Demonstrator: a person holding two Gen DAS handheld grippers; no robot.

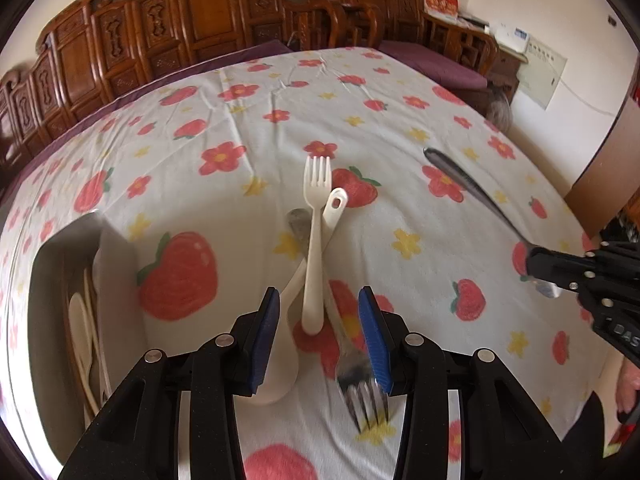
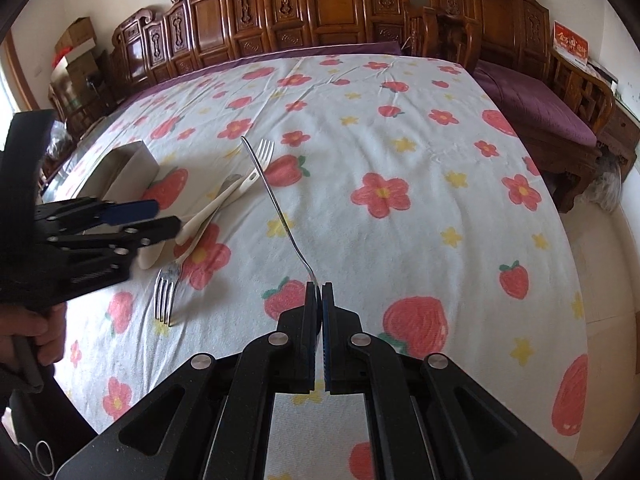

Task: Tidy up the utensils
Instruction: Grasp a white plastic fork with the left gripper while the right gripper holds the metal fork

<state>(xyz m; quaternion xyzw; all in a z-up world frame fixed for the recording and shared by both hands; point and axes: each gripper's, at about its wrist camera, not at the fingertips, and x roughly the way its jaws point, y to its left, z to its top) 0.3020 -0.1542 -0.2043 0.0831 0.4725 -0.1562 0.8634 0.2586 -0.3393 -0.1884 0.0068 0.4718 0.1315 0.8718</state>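
My left gripper is open, its blue pads on either side of the handle end of a white plastic fork. The fork lies across a white spoon and a metal fork on the flowered tablecloth. My right gripper is shut on a metal utensil, held above the cloth with its handle pointing away. It also shows in the left wrist view. The pile shows at left in the right wrist view, with the metal fork nearest.
A metal tray holding white utensils stands at the left; it shows as a steel box in the right wrist view. Carved wooden benches with purple cushions line the table's far and right sides.
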